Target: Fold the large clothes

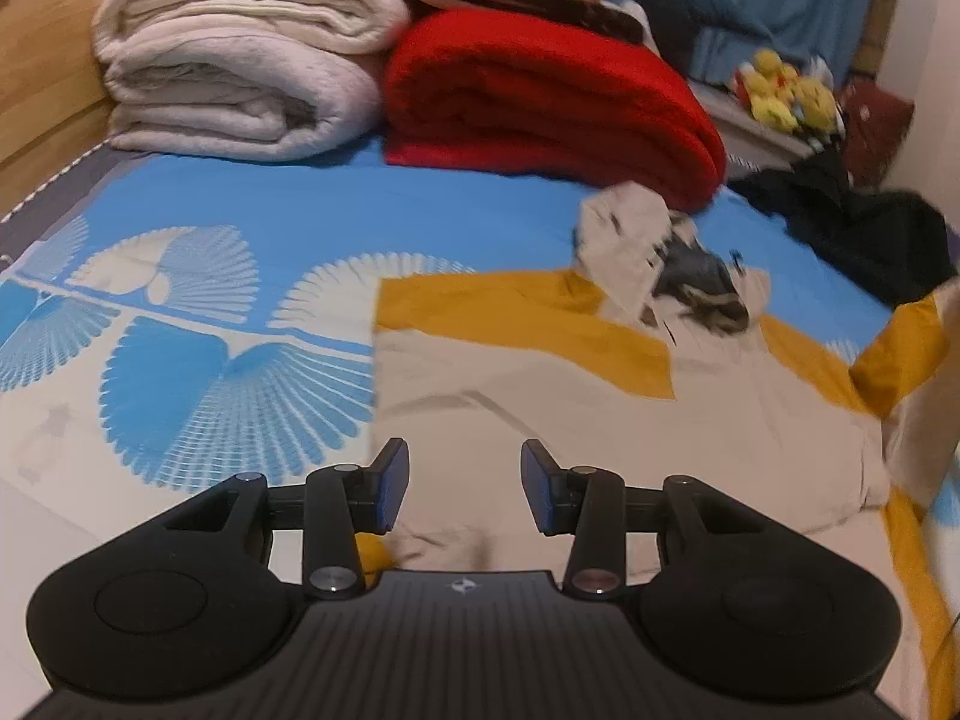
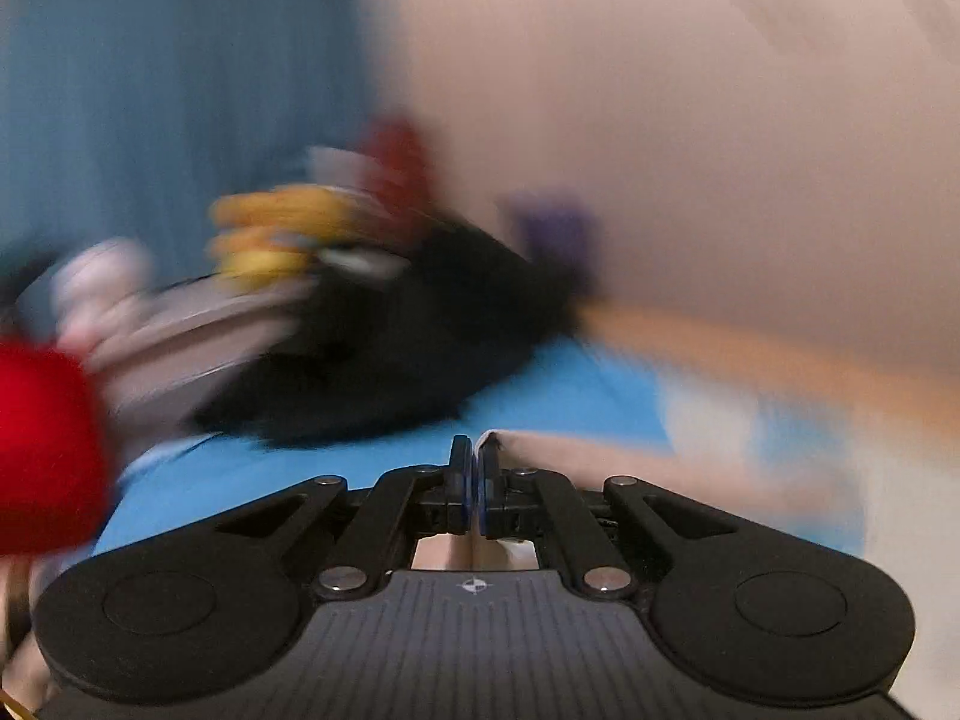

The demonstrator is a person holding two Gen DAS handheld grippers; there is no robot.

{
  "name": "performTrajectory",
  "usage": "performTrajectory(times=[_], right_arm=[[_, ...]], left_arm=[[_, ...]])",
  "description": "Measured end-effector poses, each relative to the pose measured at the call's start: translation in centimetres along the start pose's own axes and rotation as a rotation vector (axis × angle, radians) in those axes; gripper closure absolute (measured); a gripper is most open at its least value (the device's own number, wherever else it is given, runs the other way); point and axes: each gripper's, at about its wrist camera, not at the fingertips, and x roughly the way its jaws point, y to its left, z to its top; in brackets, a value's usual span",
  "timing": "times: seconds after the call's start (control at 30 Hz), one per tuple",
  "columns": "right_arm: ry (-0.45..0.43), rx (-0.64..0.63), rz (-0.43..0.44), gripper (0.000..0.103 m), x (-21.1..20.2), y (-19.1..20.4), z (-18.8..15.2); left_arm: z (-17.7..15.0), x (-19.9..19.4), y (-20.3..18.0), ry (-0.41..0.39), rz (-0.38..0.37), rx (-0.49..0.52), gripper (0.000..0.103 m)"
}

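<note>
Nearest my left wrist camera, the left gripper (image 1: pixel 465 489) hangs with its blue pads apart and nothing between them, released over the cream body of the jacket (image 1: pixel 540 408). I judge it free so that it can take a new hold for the next fold.

That jacket, cream with mustard panels, lies spread on the blue fan-patterned bedsheet (image 1: pixel 198 312), filling the view from 12 toward 3 o'clock of the jaws, its collar area bunched up at about 1 o'clock. At 3 o'clock one mustard-and-cream part stands lifted off the bed.

In the right wrist view, the right gripper (image 2: pixel 474 480) is clenched, with a cream fabric edge pinched between its pads and trailing off toward 3 o'clock. I judge this is the raised part, held so it can be carried across.

Farther out, folded white blankets (image 1: pixel 240 72) sit at 11 o'clock, a red blanket (image 1: pixel 540 96) at 12, black clothing (image 1: pixel 858 228) and yellow plush toys (image 1: pixel 786 93) toward 2 o'clock, all kept clear of the folding area.

I can read no brand, label or writing; the right view is badly blurred.
</note>
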Motion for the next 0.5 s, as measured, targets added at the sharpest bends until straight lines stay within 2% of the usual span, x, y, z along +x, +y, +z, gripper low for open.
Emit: performTrajectory(times=[0.07,0.17,0.2,0.23,0.27,0.33,0.4,0.43,0.5], right_arm=[[-0.041,-0.128,0.293,0.103,-5.7,7.5,-0.4],[-0.011,-0.277,0.695,0.103,-14.7,16.4,-3.6],[0.044,-0.311,0.806,0.103,-16.9,18.4,-5.1],[0.135,-0.348,0.914,0.102,-19.0,20.4,-7.1],[0.223,-0.367,0.976,0.101,-20.5,21.6,-9.0],[0.404,-0.403,1.014,0.100,-22.4,22.9,-12.9],[0.512,-0.369,0.951,0.099,-23.3,21.8,-15.0],[0.548,-0.335,0.914,0.098,-23.5,20.8,-15.1],[0.563,-0.233,0.830,0.094,-24.1,18.0,-14.0]], left_arm=[[0.7,-0.6,1.6,-0.017,0.009,-0.048,0.057],[1.4,-1.2,4.0,-0.025,0.018,-0.127,0.057],[1.5,-1.3,4.5,-0.023,0.019,-0.144,0.057],[1.7,-1.4,5.1,-0.018,0.016,-0.160,0.057],[1.7,-1.5,5.5,-0.014,0.011,-0.172,0.057],[1.8,-1.6,5.9,-0.009,-0.002,-0.187,0.057],[1.7,-1.8,5.9,-0.003,-0.021,-0.195,0.057],[1.6,-1.8,5.8,0.000,-0.033,-0.198,0.057],[1.5,-1.8,5.3,0.009,-0.052,-0.190,0.057]])
